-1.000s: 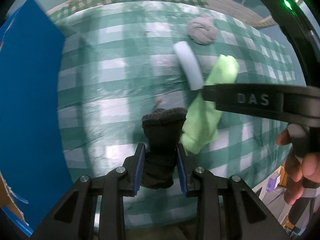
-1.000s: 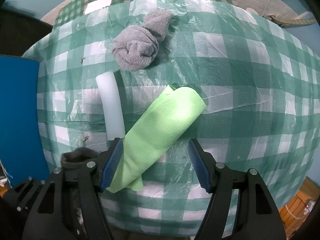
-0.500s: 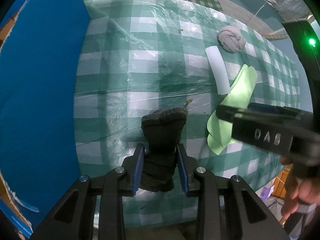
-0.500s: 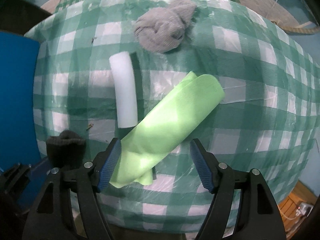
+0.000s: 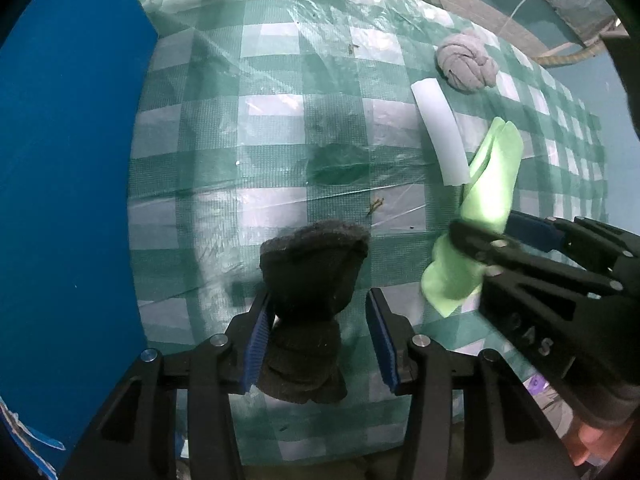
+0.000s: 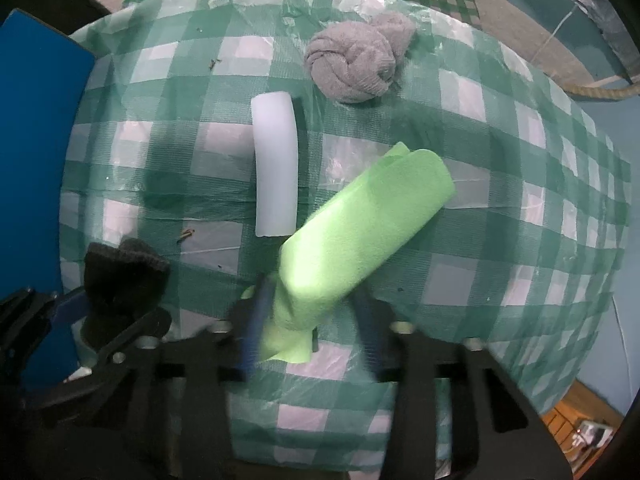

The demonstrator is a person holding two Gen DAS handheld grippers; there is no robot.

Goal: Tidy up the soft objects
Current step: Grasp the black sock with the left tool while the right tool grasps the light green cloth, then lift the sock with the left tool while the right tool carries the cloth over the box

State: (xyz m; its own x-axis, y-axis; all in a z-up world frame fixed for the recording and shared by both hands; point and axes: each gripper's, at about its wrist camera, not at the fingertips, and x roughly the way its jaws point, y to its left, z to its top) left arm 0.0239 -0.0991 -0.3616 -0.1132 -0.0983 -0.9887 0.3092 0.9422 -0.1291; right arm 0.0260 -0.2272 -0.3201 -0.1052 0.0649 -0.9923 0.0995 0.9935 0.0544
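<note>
My left gripper had parted from the black sock: the sock touched the left pad, with a gap at the right. My right gripper straddled the green cloth's near end; motion blur hid whether the pads pinched it. The blue box stood along the left, its inside out of sight. On the checked tablecloth lay a white roll just beside the cloth and a grey knotted sock beyond. Teal wall behind.
</note>
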